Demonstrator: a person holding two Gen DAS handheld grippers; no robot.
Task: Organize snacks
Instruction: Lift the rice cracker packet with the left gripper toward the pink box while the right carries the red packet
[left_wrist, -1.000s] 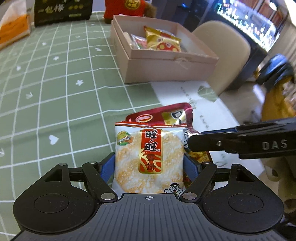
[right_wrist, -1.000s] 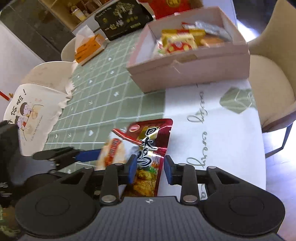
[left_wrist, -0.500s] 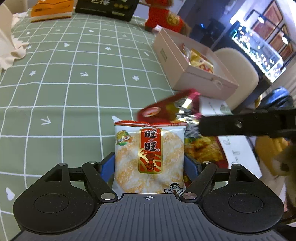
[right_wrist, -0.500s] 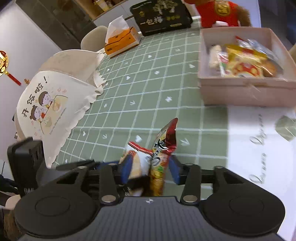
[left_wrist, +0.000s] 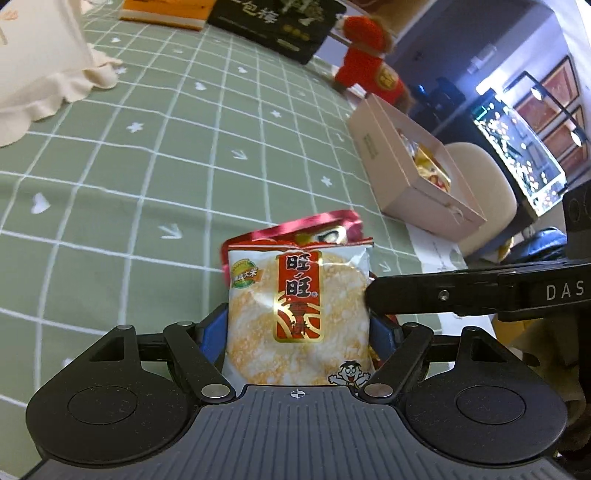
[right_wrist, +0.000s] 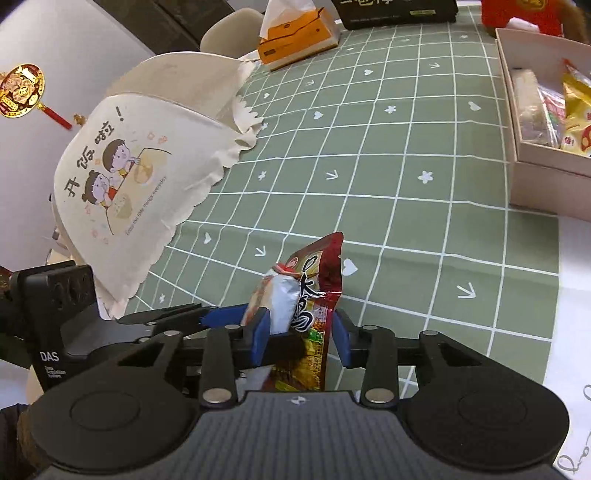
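Observation:
My left gripper (left_wrist: 297, 328) is shut on a white rice cracker packet (left_wrist: 297, 314), held upright above the table. A red snack packet (left_wrist: 325, 227) stands right behind it. In the right wrist view my right gripper (right_wrist: 301, 336) is shut on that red snack packet (right_wrist: 319, 269), with the rice cracker packet (right_wrist: 275, 299) pressed against its left side. The right gripper's arm crosses the left wrist view (left_wrist: 461, 293). The pink snack box (left_wrist: 406, 173) with several packets stands far right; it also shows in the right wrist view (right_wrist: 535, 177).
A green checked tablecloth (right_wrist: 388, 166) covers the table. A cream cloth cover with a cartoon print (right_wrist: 140, 177) lies at the left. An orange tissue box (right_wrist: 295, 35), a black box (right_wrist: 399, 11) and a red plush toy (left_wrist: 373, 74) stand at the back. A beige chair (left_wrist: 487, 177) is beyond the box.
Both grippers have lifted with their packets and swung left, away from the box. The red packet has come off the table and now stands on edge in my right gripper.

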